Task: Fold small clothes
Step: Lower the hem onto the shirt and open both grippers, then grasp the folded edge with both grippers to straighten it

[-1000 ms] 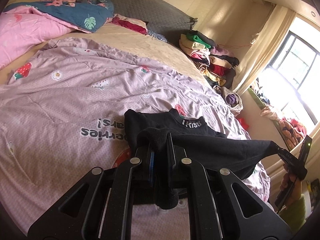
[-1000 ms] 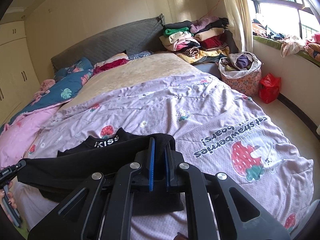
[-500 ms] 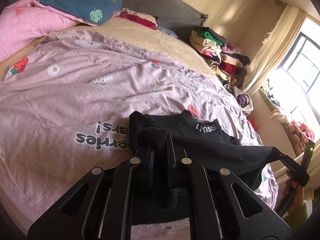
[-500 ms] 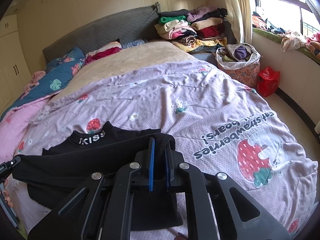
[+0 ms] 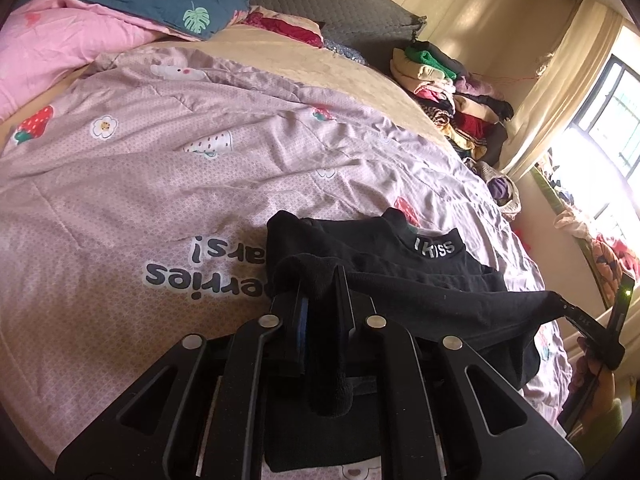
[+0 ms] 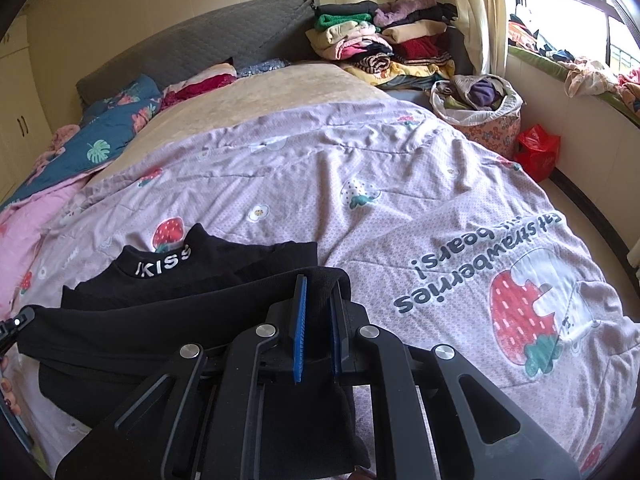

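Observation:
A small black top with a white "KISS" collar lies on the lilac strawberry quilt; it also shows in the right wrist view. My left gripper is shut on one corner of its lifted hem. My right gripper is shut on the other corner. The hem is stretched taut between them and held above the lower half of the top. In the left wrist view my right gripper shows at the far right. In the right wrist view my left gripper shows at the far left.
A pile of folded clothes sits at the head of the bed by the curtain. A floral basket of laundry and a red bag stand on the floor on the right. Pink and blue bedding lies at the left.
Both grippers have carried the taut hem forward over the top, toward the collar. The collar now sits nearer to both cameras.

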Available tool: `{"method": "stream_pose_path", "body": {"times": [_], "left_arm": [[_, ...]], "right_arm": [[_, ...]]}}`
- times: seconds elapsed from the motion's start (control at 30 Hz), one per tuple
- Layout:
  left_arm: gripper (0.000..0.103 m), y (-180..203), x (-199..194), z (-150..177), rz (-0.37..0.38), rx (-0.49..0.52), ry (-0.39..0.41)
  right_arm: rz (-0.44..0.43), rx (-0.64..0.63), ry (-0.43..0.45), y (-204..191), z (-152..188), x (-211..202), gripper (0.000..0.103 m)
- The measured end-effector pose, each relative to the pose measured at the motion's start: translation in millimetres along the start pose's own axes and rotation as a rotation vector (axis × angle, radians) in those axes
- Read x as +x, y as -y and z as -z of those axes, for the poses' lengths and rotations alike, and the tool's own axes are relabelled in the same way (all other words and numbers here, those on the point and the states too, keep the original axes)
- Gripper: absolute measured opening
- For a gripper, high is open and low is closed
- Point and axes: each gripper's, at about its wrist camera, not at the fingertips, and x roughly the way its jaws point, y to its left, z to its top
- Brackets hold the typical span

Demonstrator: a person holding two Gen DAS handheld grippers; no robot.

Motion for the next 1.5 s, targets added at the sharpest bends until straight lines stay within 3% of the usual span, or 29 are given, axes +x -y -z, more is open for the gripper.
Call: {"method": "stream_pose_path", "body": {"times": [0.07,0.13,0.17,0.27,0.4,0.73,0.9,0.97,1.13,1.2,1.5], "left_arm": [[0.010,1,0,0,-0.010,0.009,0.007],[0.033,3,-3,-1,-0.030,0.017,0.024],[0.037,3,-7,-1,-0.043,0.024,0.043],[0.041,3,-15,-3,-0.063,0.032,0.072],[0.056,8,-24,-1,-0.062,0.071,0.078],[0.076,44,-29,27,-0.042,0.224,0.024],[0.076,55,-25,43,-0.026,0.264,-0.013],[0.070,57,-24,48,-0.017,0.271,-0.028],[0.018,60,-20,60,0.013,0.276,-0.081],[0.011,59,-15,67,0.008,0.292,-0.111],[0.011,52,18,67,-0.040,0.267,-0.147]], "right_arm": [[0.012,-0.009,0.008,-1,1,0,0.023],[0.012,-0.006,0.008,0,2,-1,0.030],[0.008,-0.004,0.012,0,2,-2,0.033],[-0.006,-0.003,0.026,2,6,-7,0.033],[-0.046,-0.014,0.040,-3,15,-18,0.041],[-0.116,-0.126,0.017,-34,38,-31,0.042],[-0.134,-0.163,-0.020,-46,50,-28,0.041],[-0.140,-0.172,-0.035,-49,54,-26,0.036],[-0.152,-0.199,-0.080,-55,65,-17,0.027],[-0.151,-0.215,-0.097,-58,69,-12,0.025],[-0.111,-0.253,-0.172,-71,70,24,0.025]]}}
